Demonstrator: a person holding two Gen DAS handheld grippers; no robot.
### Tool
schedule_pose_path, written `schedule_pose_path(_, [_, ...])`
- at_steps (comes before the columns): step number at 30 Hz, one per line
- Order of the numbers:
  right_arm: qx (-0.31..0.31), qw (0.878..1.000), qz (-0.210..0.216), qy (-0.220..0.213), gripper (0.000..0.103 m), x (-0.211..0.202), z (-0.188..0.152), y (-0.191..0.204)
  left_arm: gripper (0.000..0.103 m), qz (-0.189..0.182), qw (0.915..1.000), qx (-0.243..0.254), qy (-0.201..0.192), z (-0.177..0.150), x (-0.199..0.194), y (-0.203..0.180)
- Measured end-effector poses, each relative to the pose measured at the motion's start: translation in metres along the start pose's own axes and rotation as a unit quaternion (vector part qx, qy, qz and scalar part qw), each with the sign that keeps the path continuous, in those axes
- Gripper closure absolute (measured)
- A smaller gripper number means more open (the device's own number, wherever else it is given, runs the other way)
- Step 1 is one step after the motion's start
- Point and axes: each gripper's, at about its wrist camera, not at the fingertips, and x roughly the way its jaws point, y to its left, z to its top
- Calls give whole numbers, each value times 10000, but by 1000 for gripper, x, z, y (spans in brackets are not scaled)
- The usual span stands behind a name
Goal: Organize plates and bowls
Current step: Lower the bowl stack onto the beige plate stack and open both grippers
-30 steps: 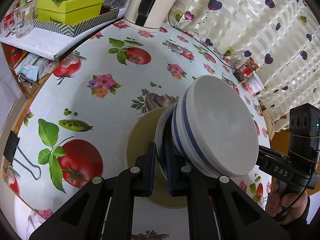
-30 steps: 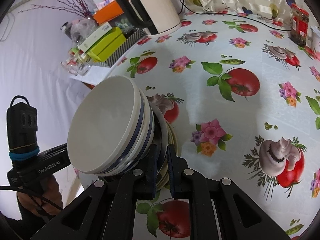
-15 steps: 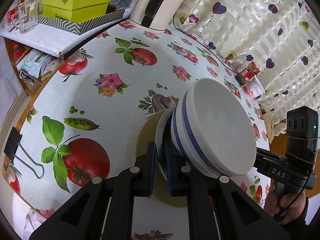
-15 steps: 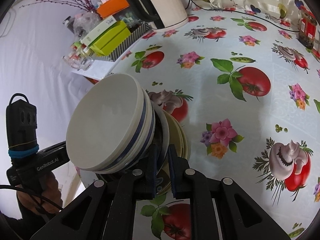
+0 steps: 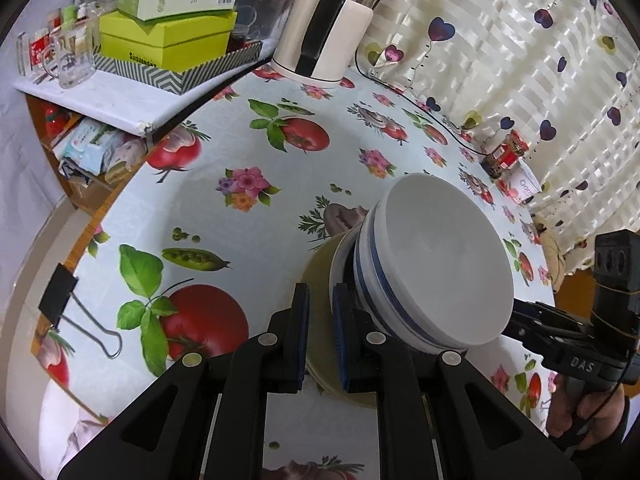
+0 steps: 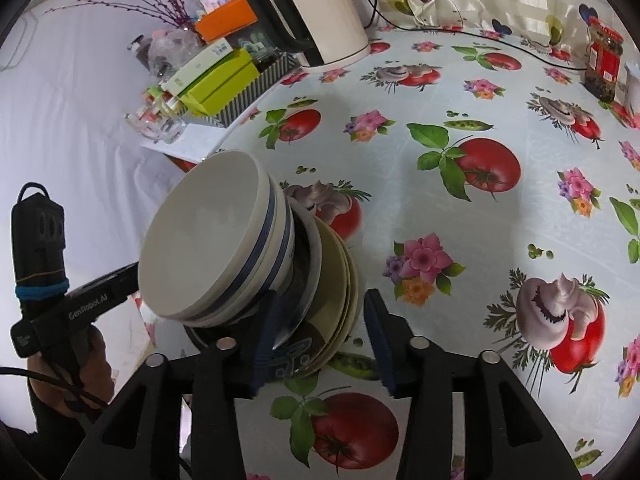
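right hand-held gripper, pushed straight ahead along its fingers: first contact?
The right hand-held gripper is open and already straddles the rims of the plate stack. Going straight on, it would likely meet those plates first, then the tablecloth. Depth is unclear.

Plates (image 6: 340, 280) mostly hidden behind the blue-banded bowls (image 6: 216, 244); how many were stacked could not be told. Left gripper (image 5: 320, 332) fingers covered the plate rims, so contact was unclear there. Jar (image 6: 604, 60) label was too small to read. Kettle (image 5: 328, 28) top was cut off by the frame edge. Shelf items (image 5: 92, 148) were blurred, unidentifiable.
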Motion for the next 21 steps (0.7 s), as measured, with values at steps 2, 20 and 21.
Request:
schedule_pose_path(2, [-84,10000,-14,-18,55,-4,-4,3,91,27,10000,34,-31,-3,-4,-2])
schedule_pose_path(20, [-626,9974,-337,-79,30,-22,-48,35,90,337,9985,440,-38,-39,-25,-28])
schedule_pose_path(21, [-649,9972,-362,-78,30,-22,-50,36,90,340,9983,464,-32,-41,-25,-30])
